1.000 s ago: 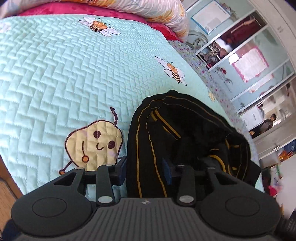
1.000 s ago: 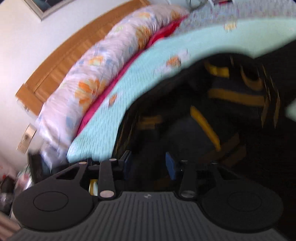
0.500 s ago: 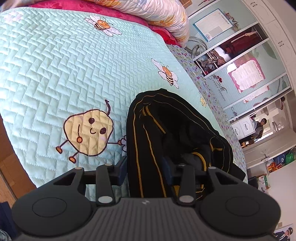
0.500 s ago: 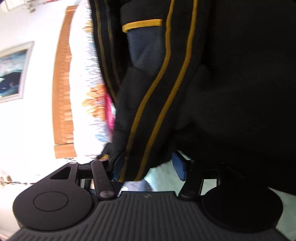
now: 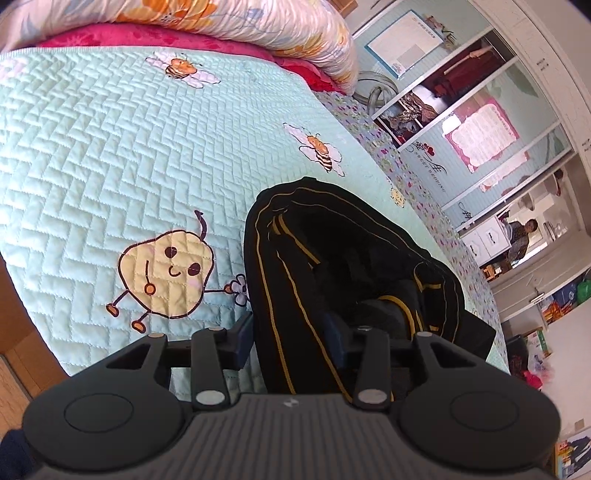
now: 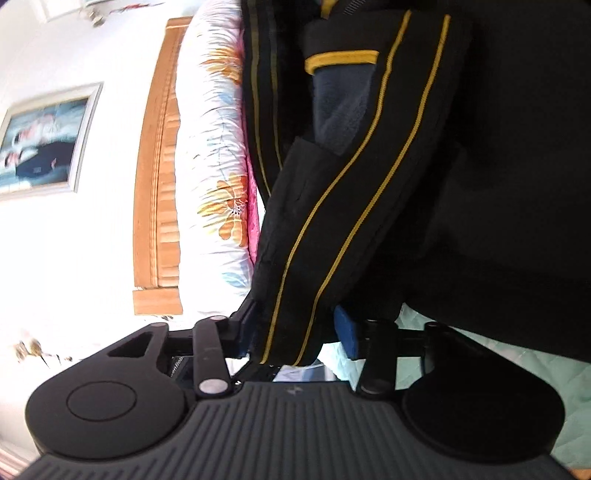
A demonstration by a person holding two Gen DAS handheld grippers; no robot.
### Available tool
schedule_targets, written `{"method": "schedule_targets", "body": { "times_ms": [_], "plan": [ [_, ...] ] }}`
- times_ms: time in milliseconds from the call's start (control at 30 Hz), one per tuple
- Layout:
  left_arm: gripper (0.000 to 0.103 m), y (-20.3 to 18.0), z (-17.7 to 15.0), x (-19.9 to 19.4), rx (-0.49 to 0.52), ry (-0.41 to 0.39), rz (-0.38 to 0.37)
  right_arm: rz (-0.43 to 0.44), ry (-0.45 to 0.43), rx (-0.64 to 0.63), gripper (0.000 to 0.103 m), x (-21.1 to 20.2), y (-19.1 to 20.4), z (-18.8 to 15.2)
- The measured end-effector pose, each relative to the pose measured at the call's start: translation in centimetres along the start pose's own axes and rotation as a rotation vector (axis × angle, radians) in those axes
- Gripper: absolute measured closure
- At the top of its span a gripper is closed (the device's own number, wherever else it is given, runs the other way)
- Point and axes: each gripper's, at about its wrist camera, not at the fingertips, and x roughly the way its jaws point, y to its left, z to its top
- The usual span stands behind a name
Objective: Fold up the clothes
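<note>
- A bedroom: a bed covered by a mint quilted bedspread stitched with bees and a smiling yellow pear figure.
- Past the bedspread's far edge lie a pink blanket and, on top of it, a white floral duvet; in the right wrist view the same duvet lies against a wooden headboard, with a framed picture on the white wall beyond.
- To the right of the bedspread stands a pale blue wardrobe wall with mirrored panels; a person shows small in one of them.
- The black garment with yellow stripes lies bunched on the bedspread, just right of the pear figure, its near end running off the bedspread's near edge.
- The left gripper has its jaws narrowed onto that near end; the striped cloth fills the gap between the blue pads.
- The right gripper is rolled on its side, so the headboard runs upright in its view. Its jaws are closing, with a striped edge of the garment between them; the left pad touches the cloth, while a sliver of light shows beside the right pad.
- The rest of the garment hangs across the upper right of that view, above a strip of bedspread.
</note>
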Motion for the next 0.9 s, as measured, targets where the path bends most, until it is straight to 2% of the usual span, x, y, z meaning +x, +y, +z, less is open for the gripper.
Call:
{"method": "schedule_targets", "body": {
  "times_ms": [67,133,200,233,433,500,567,633,667,700,733,767,900],
  "plan": [
    [0.060,-0.3,-0.1,-0.3,0.015,-0.007,0.008,-0.014,-0.010,-0.048,0.068,-1.0,1.0,-0.3],
    [0.060,-0.4,-0.3,-0.7,0.013,-0.015,0.010,-0.026,-0.023,-0.111,0.090,-2.0,2.2,-0.5],
    [0.066,-0.4,-0.1,-0.9,0.010,-0.020,0.008,-0.037,-0.040,-0.173,0.098,-2.7,3.4,-0.5],
    [0.071,-0.5,0.0,-1.0,0.009,-0.021,0.006,-0.039,-0.049,-0.197,0.098,-3.0,3.9,-0.3],
    [0.078,-0.3,2.4,-0.5,-0.049,-0.017,-0.027,-0.047,-0.066,-0.226,0.098,-2.9,6.3,1.6],
    [0.078,-0.2,2.8,-0.4,-0.068,-0.015,-0.044,-0.045,-0.055,-0.212,0.092,-2.9,6.6,2.0],
    [0.078,-0.3,2.9,-0.3,-0.072,-0.017,-0.063,-0.033,-0.056,-0.222,0.092,-4.2,5.9,1.5],
    [0.078,-0.6,2.9,-0.1,-0.066,-0.014,-0.071,-0.033,-0.037,-0.215,0.091,-3.7,5.2,0.7],
    [0.078,-0.6,2.8,0.0,-0.065,-0.012,-0.072,-0.030,-0.033,-0.213,0.084,-3.6,4.9,0.3],
    [0.078,-0.6,2.7,0.1,-0.066,-0.012,-0.067,-0.044,-0.032,-0.212,0.067,-3.6,4.8,0.1],
    [0.078,-0.4,2.5,0.1,-0.064,-0.015,-0.058,-0.057,-0.032,-0.211,0.058,-3.5,4.6,-0.2],
    [0.078,-0.2,2.1,-0.1,-0.059,-0.019,-0.045,-0.072,-0.029,-0.215,0.055,-3.5,4.4,-0.5],
    [0.078,2.4,0.6,-1.2,-0.080,-0.014,-0.015,-0.129,0.045,-0.284,0.055,-3.3,3.1,-2.8]
  ]
}}
